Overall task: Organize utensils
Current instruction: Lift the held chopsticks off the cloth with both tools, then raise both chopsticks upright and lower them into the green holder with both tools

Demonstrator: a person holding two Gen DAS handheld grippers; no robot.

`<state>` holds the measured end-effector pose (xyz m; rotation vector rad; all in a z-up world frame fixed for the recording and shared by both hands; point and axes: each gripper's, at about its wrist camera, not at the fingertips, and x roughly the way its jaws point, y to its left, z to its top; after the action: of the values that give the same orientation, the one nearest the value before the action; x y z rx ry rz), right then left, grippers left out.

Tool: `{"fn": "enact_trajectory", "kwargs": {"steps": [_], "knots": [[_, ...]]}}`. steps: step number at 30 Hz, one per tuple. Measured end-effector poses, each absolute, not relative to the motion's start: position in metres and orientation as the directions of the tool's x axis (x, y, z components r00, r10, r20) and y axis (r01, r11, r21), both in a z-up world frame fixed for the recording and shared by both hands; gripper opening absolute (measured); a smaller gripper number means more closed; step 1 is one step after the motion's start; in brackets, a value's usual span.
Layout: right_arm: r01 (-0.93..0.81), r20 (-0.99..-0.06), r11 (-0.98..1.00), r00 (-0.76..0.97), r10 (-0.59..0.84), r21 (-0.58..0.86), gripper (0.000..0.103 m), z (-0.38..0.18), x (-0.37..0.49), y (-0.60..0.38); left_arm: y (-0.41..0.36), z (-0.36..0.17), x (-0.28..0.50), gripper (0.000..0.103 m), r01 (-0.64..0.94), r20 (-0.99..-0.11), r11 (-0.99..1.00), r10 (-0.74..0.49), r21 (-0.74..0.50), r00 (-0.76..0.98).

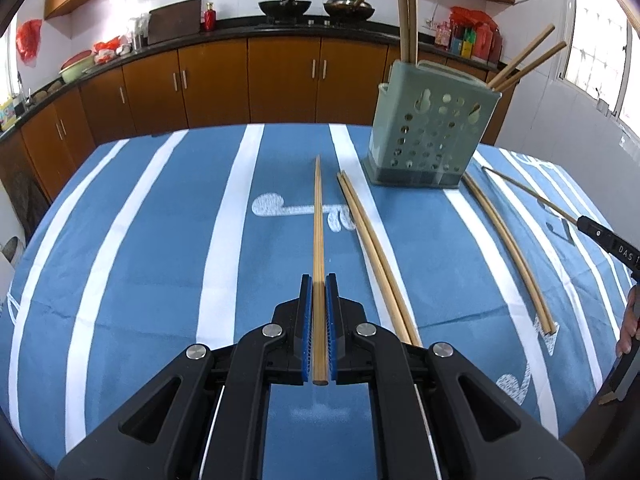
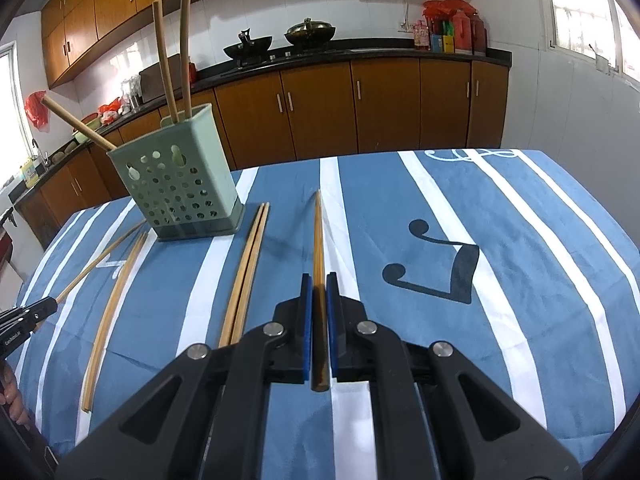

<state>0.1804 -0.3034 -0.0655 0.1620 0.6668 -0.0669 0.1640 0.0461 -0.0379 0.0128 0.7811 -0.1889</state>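
My left gripper [image 1: 319, 280] is shut on a chopstick [image 1: 318, 224] that points forward over the table. My right gripper [image 2: 319, 280] is shut on another chopstick [image 2: 318, 236], also pointing forward; it shows at the right edge of the left wrist view [image 1: 600, 236]. A green perforated utensil holder [image 1: 430, 136] stands at the table's far side with several chopsticks [image 1: 406, 8] upright in it; it also shows in the right wrist view [image 2: 180, 184]. Loose chopstick pairs lie on the cloth: one pair [image 1: 376, 256] left of the holder, one pair [image 1: 508, 248] right of it.
The table is covered by a blue cloth with white stripes [image 1: 160, 260]. Behind it run brown kitchen cabinets [image 1: 280, 80] and a dark counter with woks [image 1: 284, 6]. A window [image 1: 600, 40] is at the right.
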Motion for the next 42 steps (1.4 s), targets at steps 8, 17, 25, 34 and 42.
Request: {"fn": "enact_trajectory", "kwargs": {"steps": [8, 17, 25, 34, 42], "knots": [[0.109, -0.61, 0.985, 0.792, -0.006, 0.132, 0.008, -0.062, 0.179, -0.304, 0.047, -0.024, 0.162, 0.007, 0.169, -0.674, 0.984, -0.165, -0.061, 0.72], [0.105, -0.566, 0.984, 0.824, -0.007, 0.141, 0.008, -0.046, 0.173, -0.306, 0.047, -0.001, 0.156, 0.007, 0.169, -0.615, 0.983, -0.174, -0.067, 0.769], [0.103, -0.522, 0.984, 0.853, -0.01, 0.149, 0.008, -0.03, 0.169, -0.307, 0.05, 0.014, 0.152, 0.007, 0.166, -0.569, 0.983, -0.181, -0.079, 0.802], [0.077, -0.442, 0.985, 0.897, -0.001, 0.155, 0.008, -0.002, 0.163, -0.304, 0.053, 0.045, 0.149, 0.007, 0.148, -0.479, 0.986, -0.166, -0.075, 0.862], [0.065, -0.37, 0.987, 0.929, -0.006, 0.146, 0.008, 0.025, 0.158, -0.302, 0.052, 0.069, 0.152, 0.007, 0.153, -0.426, 0.986, -0.17, -0.073, 0.889]]}}
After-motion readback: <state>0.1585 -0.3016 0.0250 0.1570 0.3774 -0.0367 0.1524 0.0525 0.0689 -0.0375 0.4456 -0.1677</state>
